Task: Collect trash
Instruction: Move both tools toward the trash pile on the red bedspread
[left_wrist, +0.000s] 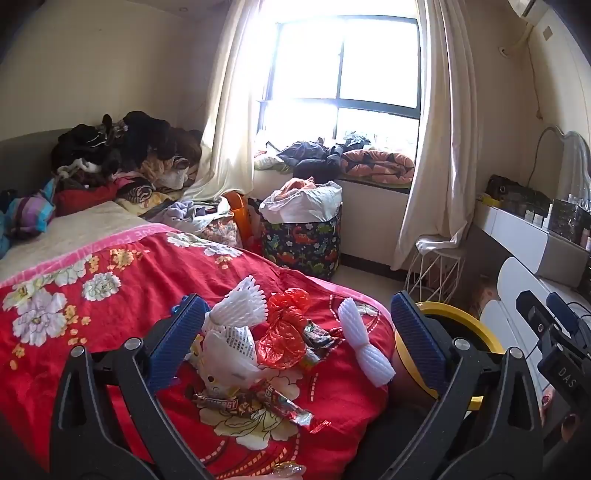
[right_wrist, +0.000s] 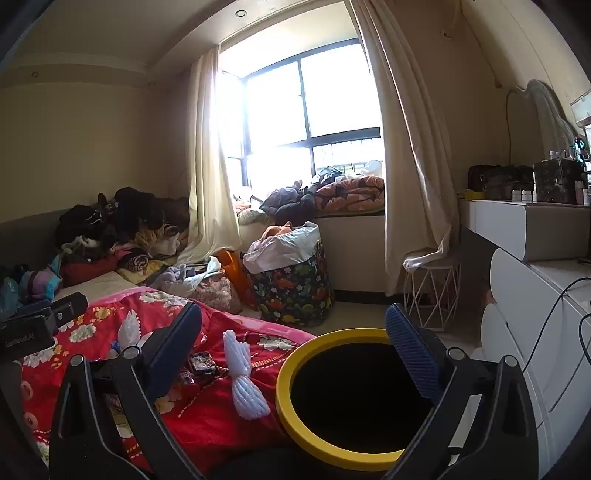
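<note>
Trash lies on the red floral blanket: white foam fruit nets, a white plastic bag, a crumpled red plastic bag, snack wrappers and a separate white foam net, which also shows in the right wrist view. My left gripper is open above the pile, holding nothing. My right gripper is open and empty above the rim of the yellow-rimmed black bin, which stands beside the bed.
A dinosaur-print laundry basket full of clothes stands by the window. Clothes are piled at the bed's head. A white wire stool and a white dresser stand on the right.
</note>
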